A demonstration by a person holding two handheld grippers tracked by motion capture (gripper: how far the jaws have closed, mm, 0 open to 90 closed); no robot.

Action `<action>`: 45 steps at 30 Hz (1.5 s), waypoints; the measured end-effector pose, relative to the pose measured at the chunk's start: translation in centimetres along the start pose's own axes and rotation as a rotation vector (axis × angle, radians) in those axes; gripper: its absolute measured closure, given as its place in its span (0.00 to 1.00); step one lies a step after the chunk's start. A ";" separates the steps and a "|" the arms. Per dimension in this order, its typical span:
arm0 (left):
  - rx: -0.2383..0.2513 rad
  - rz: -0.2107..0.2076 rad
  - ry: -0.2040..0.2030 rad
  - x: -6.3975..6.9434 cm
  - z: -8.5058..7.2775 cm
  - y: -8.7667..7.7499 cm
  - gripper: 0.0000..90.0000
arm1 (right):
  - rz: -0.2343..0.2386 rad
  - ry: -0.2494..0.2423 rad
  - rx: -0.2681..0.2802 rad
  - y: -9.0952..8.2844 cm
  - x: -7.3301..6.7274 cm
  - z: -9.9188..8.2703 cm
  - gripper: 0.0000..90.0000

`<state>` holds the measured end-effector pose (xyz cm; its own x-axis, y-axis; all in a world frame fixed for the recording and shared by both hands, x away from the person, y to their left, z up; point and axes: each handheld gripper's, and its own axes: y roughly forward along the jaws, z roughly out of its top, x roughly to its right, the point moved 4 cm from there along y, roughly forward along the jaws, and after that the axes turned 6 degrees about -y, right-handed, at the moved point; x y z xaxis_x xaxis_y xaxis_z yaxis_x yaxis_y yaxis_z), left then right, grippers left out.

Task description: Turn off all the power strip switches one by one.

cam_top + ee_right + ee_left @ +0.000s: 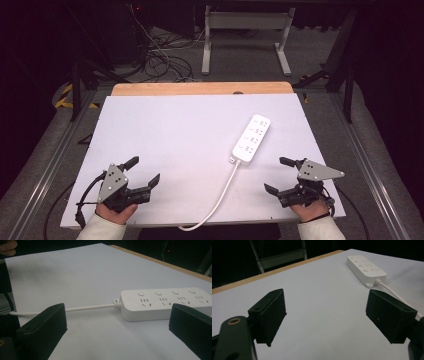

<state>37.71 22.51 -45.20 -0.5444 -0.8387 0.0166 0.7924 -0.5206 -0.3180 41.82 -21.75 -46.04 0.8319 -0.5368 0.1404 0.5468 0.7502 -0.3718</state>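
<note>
A white power strip (252,138) with several sockets and round switches lies slanted on the white table (175,135), right of centre. Its white cable (220,197) runs from the near end down over the table's front edge. My left gripper (145,171) rests at the front left, jaws wide apart and empty. My right gripper (279,174) rests at the front right, open and empty, just below the strip. In the left gripper view the power strip (365,269) lies far off at the upper right. In the right gripper view the power strip (165,303) lies close ahead, beyond the jaws.
A bare wooden edge (200,89) runs along the table's far side. Beyond it on the floor are tangled cables (160,60) and a white table frame (247,30). Metal rails (50,165) flank the table on both sides.
</note>
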 end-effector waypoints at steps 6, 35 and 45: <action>0.003 0.030 0.023 0.1 0.0 0.0 0.19 | 0.013 0.002 0.016 0.1 0.1 0.1 0.00; -0.011 0.065 0.035 -0.2 0.0 -0.1 0.19 | 0.023 -0.005 -0.133 1.8 0.9 4.1 0.47; -0.011 0.069 0.038 -0.2 0.0 -0.1 0.19 | 0.017 -0.004 -0.182 3.1 1.9 6.0 0.74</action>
<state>37.80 22.75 -45.19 -0.4989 -0.8657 -0.0421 0.8254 -0.4597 -0.3278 45.65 -18.12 -41.38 0.8413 -0.5231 0.1367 0.5074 0.6766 -0.5336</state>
